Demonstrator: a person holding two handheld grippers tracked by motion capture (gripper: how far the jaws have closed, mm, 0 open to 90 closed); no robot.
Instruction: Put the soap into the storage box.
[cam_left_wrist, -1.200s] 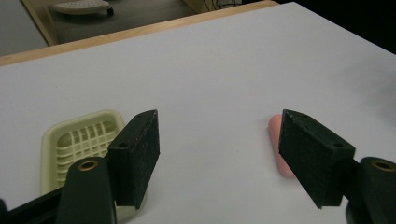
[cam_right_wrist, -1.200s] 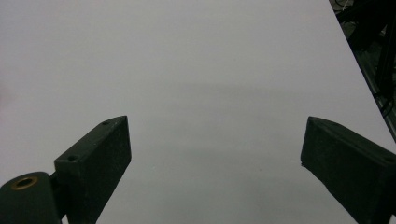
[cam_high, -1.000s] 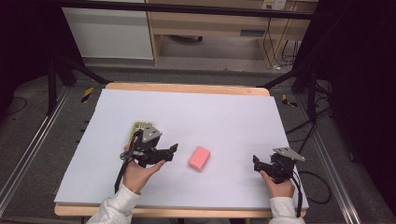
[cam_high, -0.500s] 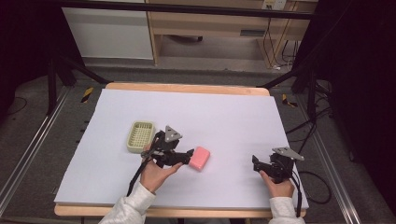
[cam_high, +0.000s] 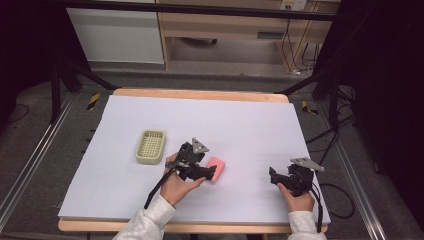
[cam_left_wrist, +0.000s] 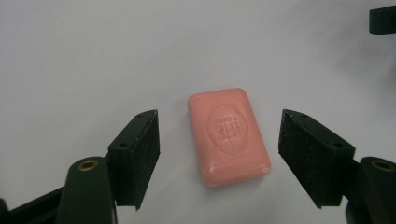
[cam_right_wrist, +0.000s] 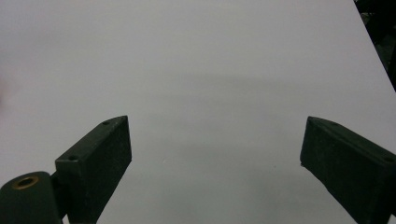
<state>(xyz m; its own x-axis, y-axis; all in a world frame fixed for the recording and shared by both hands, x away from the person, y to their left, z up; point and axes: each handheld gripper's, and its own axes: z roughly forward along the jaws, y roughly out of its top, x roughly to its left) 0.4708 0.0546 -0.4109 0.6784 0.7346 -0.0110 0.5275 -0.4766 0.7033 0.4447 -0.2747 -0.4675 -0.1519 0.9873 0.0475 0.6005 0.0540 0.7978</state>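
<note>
Comparing this moment with a second ago, we see that our left tongs (cam_high: 212, 173) have travelled away from the green basket (cam_high: 150, 146) and toward the pink soap bar (cam_high: 217, 168), leaving the basket standing alone nearer the counter's left edge. Half a second ago the tongs had just reached the soap; now they sit right at it. In the left gripper view the left tongs (cam_left_wrist: 219, 149) stand wide apart, one black jaw on either side of the soap bar (cam_left_wrist: 228, 135), neither jaw touching it. The soap lies flat on the white counter (cam_high: 250, 125), stamped face up, roughly midway between the left and right edges and somewhat toward the near edge.

We judge from this that the pick-up of the soap is the step in hand: the approach looks finished, and what remains is to bring the jaws together on the bar's long sides and lift. The basket is the likely place for it, though that is only our guess.

Our right tongs (cam_high: 272, 174) have kept to the same spot near the counter's near right corner. In the right gripper view the right tongs (cam_right_wrist: 215, 158) are spread apart over bare white surface, holding nothing.

Counting what we have: one soap bar, one basket, two pairs of tongs, two hands, and one counter under its white sheet.
</note>
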